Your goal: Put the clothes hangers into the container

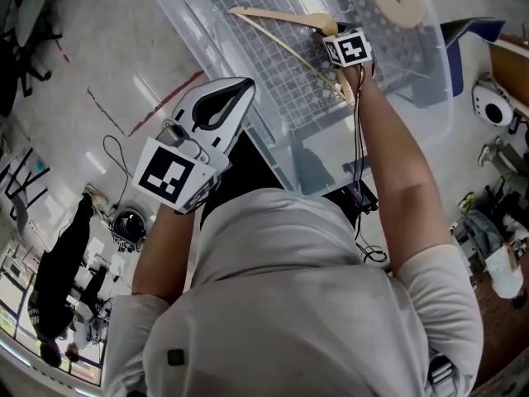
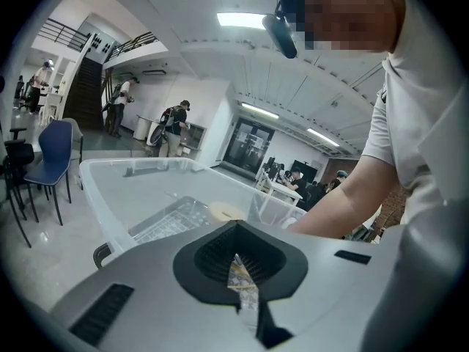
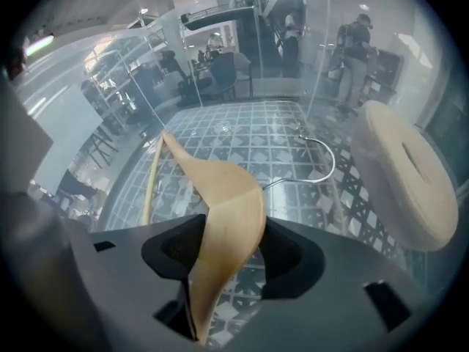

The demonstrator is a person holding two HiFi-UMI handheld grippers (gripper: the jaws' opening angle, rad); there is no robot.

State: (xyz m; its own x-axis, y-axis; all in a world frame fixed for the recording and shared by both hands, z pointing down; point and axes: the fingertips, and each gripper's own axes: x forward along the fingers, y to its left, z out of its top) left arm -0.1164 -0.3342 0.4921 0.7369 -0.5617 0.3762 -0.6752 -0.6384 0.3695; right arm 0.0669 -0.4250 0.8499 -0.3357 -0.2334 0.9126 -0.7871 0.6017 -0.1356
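**Wooden hanger loose between wide jaws, down in the container**

The wooden hanger [image 3: 227, 218] is sitting low inside the clear container [image 1: 430, 64]. One of its arms is rising between the jaws of the right gripper [image 3: 231, 262], which are standing wide with gaps showing on both sides of the wood. Its metal hook [image 3: 326, 163] is lying over the grid floor [image 1: 273, 81], near a beige ring [image 3: 410, 182]. The left gripper [image 1: 240, 85] is hovering outside the container and facing it. Its jaws are drawn together, with a small patterned strip [image 2: 242, 284] showing at their seam.
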